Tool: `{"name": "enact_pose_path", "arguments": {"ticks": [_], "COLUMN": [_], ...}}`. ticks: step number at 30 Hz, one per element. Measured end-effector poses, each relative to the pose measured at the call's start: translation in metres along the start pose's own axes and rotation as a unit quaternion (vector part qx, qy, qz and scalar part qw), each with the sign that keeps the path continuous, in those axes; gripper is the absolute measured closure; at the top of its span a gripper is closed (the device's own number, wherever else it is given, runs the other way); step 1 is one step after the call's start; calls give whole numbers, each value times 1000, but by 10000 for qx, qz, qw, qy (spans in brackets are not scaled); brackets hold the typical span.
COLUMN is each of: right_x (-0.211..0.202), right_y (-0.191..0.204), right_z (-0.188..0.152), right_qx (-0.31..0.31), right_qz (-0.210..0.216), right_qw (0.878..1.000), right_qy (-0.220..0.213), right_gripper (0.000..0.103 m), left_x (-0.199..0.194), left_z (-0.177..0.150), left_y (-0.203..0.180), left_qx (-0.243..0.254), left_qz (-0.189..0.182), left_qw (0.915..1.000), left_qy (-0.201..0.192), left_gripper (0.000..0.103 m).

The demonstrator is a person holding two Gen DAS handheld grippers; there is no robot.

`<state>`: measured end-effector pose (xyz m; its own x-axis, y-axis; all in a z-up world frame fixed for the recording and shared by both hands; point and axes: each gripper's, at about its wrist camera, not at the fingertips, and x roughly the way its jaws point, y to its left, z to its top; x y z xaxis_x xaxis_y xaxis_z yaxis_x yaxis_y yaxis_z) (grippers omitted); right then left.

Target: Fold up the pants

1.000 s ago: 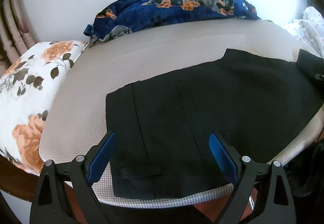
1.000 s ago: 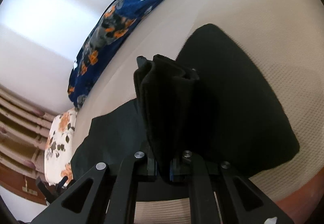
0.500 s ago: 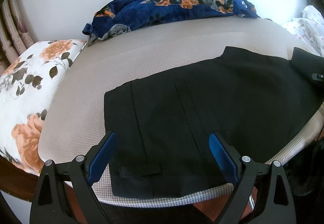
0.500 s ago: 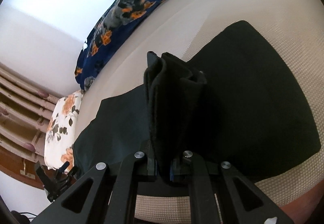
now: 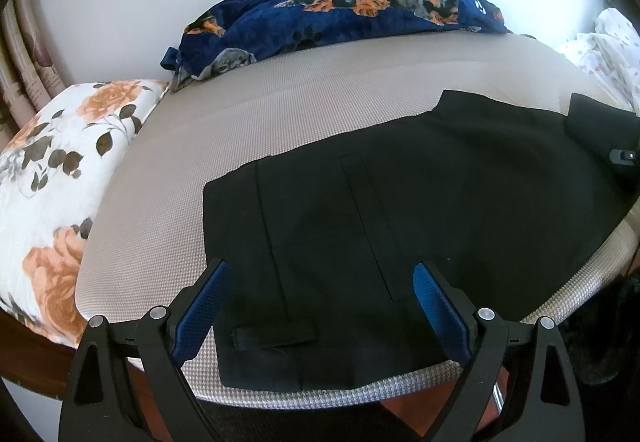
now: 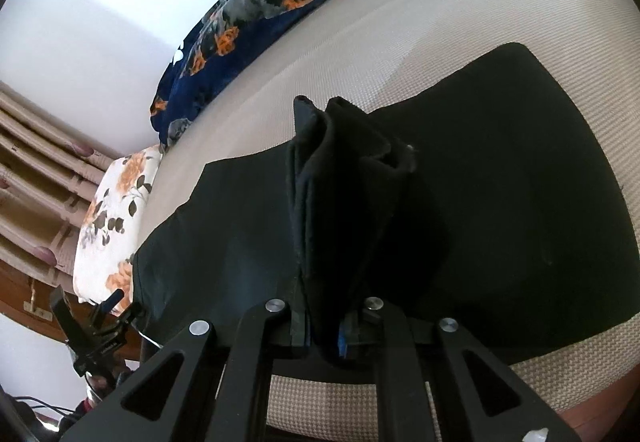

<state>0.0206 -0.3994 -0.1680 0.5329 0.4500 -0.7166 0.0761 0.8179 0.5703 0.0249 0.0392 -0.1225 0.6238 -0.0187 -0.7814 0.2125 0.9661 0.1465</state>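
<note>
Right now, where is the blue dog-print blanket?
In both wrist views the blanket lies bunched along the far edge of the bed, against the wall, beyond the pants and just past the floral pillow.

The left wrist view looks down at a slant from the near edge of the bed [image 5: 304, 114], close over the waist end of the black pants [image 5: 400, 222], facing the wall. The right wrist view sits farther right, tilted, just behind a raised bunch of pants [image 6: 500, 182]. Both share the bed [image 6: 460, 2], blue dog-print blanket [image 5: 352, 14] [image 6: 260, 10] and flowered pillow [image 5: 60, 170] [image 6: 112, 214].
</note>
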Motion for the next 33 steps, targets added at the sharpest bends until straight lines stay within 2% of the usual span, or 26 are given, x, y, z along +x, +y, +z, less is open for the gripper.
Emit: {"name": "enact_pose_path", "arguments": {"ticks": [14,17,23,26,30,33], "right_x": [8,9,12,12,15,17], "right_y": [13,13,20,20,21,26], "right_z": [-4,-4,-7,-7,-9,-12], "right_qx": [-333,-309,-311,-214,-58,-66], "right_qz": [-107,-68,82,308,730,969], "right_qw": [9992,9993,9991,9987,9962,9938], "right_qy": [183,205,293,334,479,544], "right_gripper": [90,86,72,61,41,37], "left_x": [0,0,2,2,2,2], "left_z": [0,0,-1,-1,0,-1], "left_y": [-1,-1,0,0,0,0], "left_qx": [11,15,16,15,19,16], "left_qz": [-13,-6,-12,-18,-17,-13], "left_qw": [10000,10000,10000,10000,10000,10000], "left_qy": [25,19,37,44,42,40], "left_gripper": [11,11,11,11,11,11]}}
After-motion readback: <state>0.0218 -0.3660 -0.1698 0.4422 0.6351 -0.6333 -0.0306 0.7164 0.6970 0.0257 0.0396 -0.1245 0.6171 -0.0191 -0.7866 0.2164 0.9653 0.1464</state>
